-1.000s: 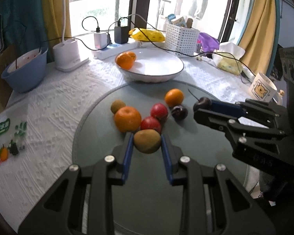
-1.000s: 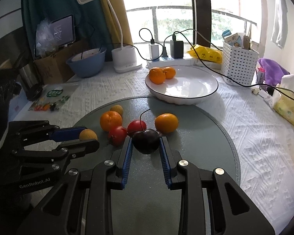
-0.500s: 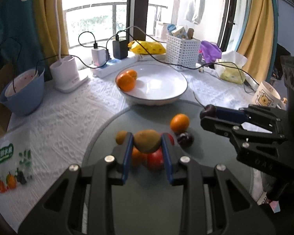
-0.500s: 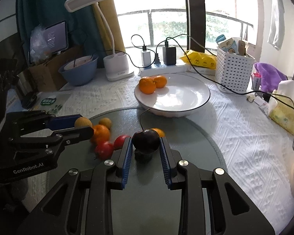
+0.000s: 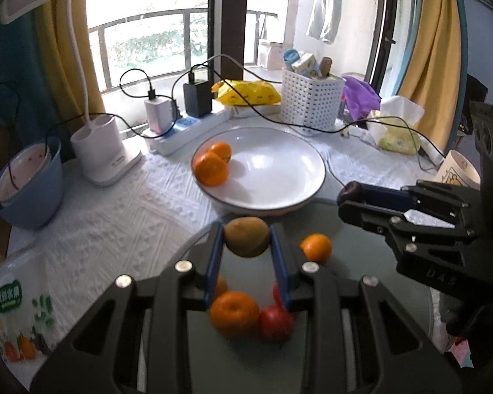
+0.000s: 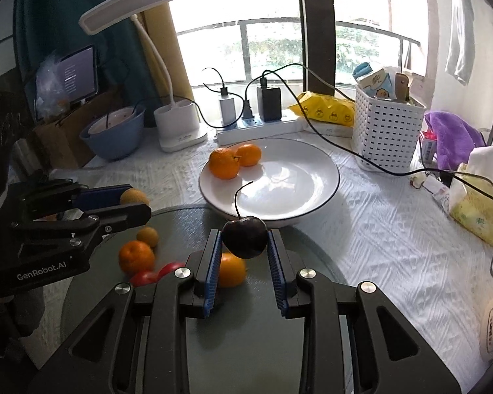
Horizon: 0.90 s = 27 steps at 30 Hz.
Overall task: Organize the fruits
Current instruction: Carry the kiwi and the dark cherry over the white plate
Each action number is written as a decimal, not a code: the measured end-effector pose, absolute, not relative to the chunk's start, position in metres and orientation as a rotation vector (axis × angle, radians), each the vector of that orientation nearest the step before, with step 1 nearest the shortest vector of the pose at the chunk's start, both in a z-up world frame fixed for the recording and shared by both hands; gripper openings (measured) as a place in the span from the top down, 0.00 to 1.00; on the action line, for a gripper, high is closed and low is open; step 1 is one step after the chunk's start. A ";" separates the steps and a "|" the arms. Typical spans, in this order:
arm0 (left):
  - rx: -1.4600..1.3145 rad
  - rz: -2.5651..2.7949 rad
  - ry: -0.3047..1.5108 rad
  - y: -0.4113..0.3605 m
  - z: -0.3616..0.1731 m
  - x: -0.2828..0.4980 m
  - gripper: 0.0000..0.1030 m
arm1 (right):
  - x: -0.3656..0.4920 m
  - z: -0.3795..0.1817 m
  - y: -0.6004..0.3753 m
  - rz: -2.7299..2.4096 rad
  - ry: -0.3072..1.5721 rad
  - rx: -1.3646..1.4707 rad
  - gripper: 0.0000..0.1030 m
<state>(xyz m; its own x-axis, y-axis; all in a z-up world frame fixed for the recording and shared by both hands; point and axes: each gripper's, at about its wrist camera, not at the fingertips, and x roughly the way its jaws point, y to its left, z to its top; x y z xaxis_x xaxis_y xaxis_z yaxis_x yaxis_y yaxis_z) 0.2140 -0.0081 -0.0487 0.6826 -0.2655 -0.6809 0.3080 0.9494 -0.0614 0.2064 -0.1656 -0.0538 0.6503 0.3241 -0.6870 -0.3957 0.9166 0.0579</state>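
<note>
1. The left gripper [image 5: 246,238] is clamping a brown kiwi [image 5: 246,236] between its blue pads at frame centre, held in the air above the grey round mat [image 5: 351,239].
2. The right gripper [image 6: 245,239] is pinching a dark cherry [image 6: 245,236] at frame centre, its stem curving upward.
3. The white plate [image 5: 279,197] is sitting just beyond both, in mid-frame, carrying two oranges [image 5: 211,168] at its left edge.
4. Loose oranges [image 5: 316,248] and red fruits [image 5: 274,323] are lying on the mat below the grippers.
5. A black cable [image 6: 345,151] is trailing past the plate's right side.
6. "GenRobot.AI" is showing on the left gripper's body, at lower left of the right view.
</note>
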 end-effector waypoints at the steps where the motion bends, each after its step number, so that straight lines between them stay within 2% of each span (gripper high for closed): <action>1: 0.066 -0.325 0.752 -0.010 -0.048 0.218 0.71 | 0.209 -0.054 -0.166 0.409 0.760 -0.099 0.71; 27: 0.068 -0.341 0.781 -0.019 -0.064 0.289 0.71 | 0.281 -0.075 -0.167 0.405 0.787 -0.108 0.70</action>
